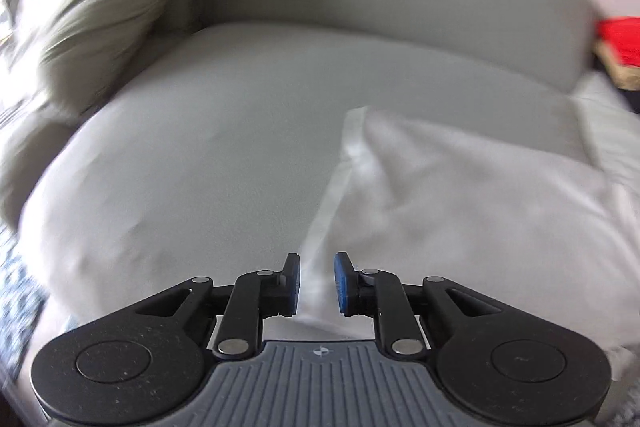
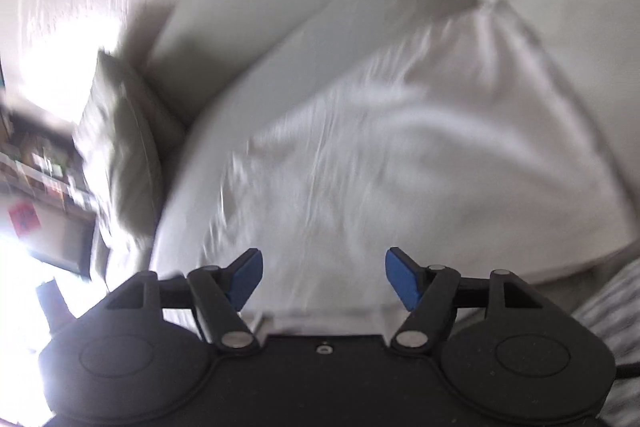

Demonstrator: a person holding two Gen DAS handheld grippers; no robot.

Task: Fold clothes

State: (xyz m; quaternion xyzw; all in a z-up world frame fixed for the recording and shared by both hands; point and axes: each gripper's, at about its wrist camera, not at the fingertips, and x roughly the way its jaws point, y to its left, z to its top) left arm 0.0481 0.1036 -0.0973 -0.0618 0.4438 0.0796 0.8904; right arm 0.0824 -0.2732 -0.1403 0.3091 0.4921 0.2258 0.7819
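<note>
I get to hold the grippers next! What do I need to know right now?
Left gripper: jaws a little apart, nothing pinched; the white cloth lies just under and beyond them.
Right gripper: jaws wide open, empty, above the same white cloth.
Where things are: the cloth lies rumpled on the couch seat, toward the right side in the left view. A cushion leans at the left end.
Done: the cloth looks partly laid out; blur hides whether a fold is made.
Left: grab the cloth's edges, smooth it, fold it.
</note>
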